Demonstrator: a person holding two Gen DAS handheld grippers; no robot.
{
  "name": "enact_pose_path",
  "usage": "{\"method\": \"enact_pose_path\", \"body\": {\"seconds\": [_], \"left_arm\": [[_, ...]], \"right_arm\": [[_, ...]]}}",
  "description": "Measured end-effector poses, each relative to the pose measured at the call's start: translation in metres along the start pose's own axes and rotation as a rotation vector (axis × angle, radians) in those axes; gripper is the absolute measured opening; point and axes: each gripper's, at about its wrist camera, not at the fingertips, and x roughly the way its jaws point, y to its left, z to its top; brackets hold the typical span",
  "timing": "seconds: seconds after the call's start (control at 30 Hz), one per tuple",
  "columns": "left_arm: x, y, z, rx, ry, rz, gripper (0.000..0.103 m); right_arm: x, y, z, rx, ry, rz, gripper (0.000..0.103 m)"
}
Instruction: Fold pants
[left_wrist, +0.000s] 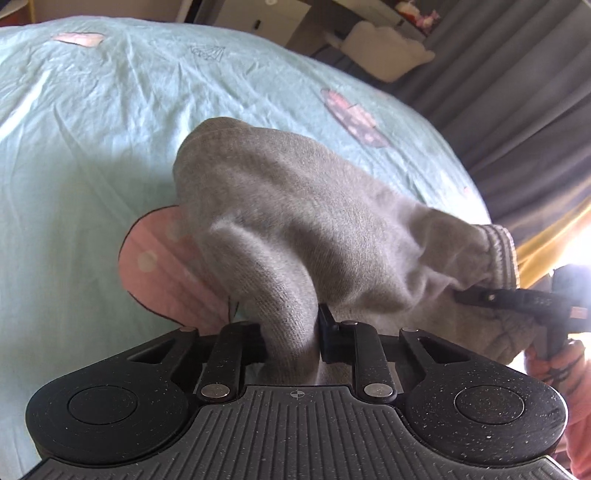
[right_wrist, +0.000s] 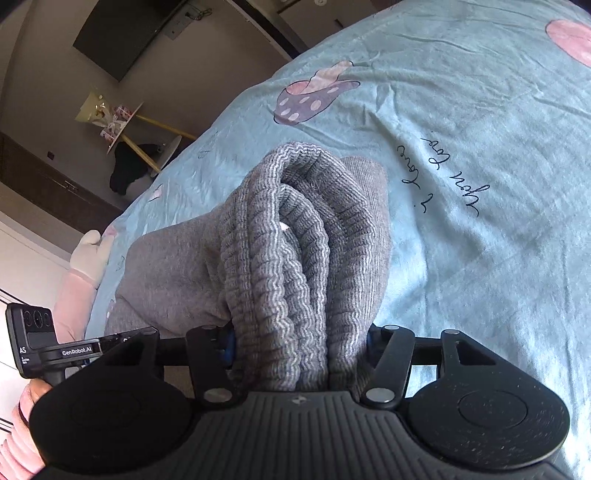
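The grey knit pants (left_wrist: 295, 206) hang bunched between both grippers above the bed. My left gripper (left_wrist: 291, 332) is shut on a fold of the plain grey cloth. My right gripper (right_wrist: 299, 347) is shut on the bunched ribbed waistband (right_wrist: 295, 236); the cloth hides its fingertips. The right gripper also shows at the right edge of the left wrist view (left_wrist: 517, 299), clamped on the ribbed edge. The left gripper's body shows at the lower left of the right wrist view (right_wrist: 55, 347).
A light blue bedsheet (left_wrist: 92, 129) with pink mushroom prints and script lettering (right_wrist: 443, 177) lies under the pants. Grey curtains (left_wrist: 517, 92) hang beyond the bed. A dark wall screen (right_wrist: 122, 33) and a small round table (right_wrist: 125, 122) stand past the bed's far edge.
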Motion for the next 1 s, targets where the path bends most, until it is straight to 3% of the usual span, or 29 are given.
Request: {"method": "enact_pose_path", "body": {"seconds": [0.03, 0.17, 0.27, 0.33, 0.4, 0.5, 0.57, 0.63, 0.8, 1.0], "left_arm": [[0.001, 0.002, -0.001, 0.007, 0.001, 0.003, 0.026], [0.019, 0.010, -0.001, -0.015, 0.043, 0.037, 0.055], [0.028, 0.025, -0.001, -0.103, 0.062, -0.017, 0.061], [0.033, 0.032, -0.002, -0.141, 0.060, -0.048, 0.058], [0.032, 0.031, -0.005, -0.143, 0.051, -0.067, 0.044], [0.024, 0.015, -0.008, -0.082, 0.022, -0.033, 0.027], [0.016, 0.001, -0.008, -0.028, -0.004, 0.011, 0.023], [0.009, -0.008, -0.007, -0.004, -0.024, 0.037, 0.021], [-0.010, -0.021, 0.002, -0.004, -0.066, 0.017, 0.020], [-0.016, -0.031, 0.035, 0.003, -0.133, 0.035, 0.020]], "right_arm": [[0.002, -0.002, 0.001, 0.010, 0.011, -0.001, 0.058], [0.014, -0.012, 0.008, 0.048, 0.069, 0.015, 0.069], [0.020, -0.020, 0.011, 0.066, 0.102, 0.050, 0.073], [0.022, -0.023, 0.012, 0.080, 0.105, 0.063, 0.075], [0.021, -0.022, 0.010, 0.083, 0.090, 0.053, 0.072], [0.013, -0.012, 0.000, 0.046, 0.026, 0.008, 0.062], [0.006, -0.001, -0.007, 0.025, -0.013, -0.010, 0.057], [-0.002, 0.008, -0.009, 0.010, -0.040, -0.016, 0.055], [-0.018, 0.030, -0.001, 0.005, -0.079, -0.005, 0.053], [-0.022, 0.053, 0.026, -0.013, -0.148, -0.002, 0.052]]}}
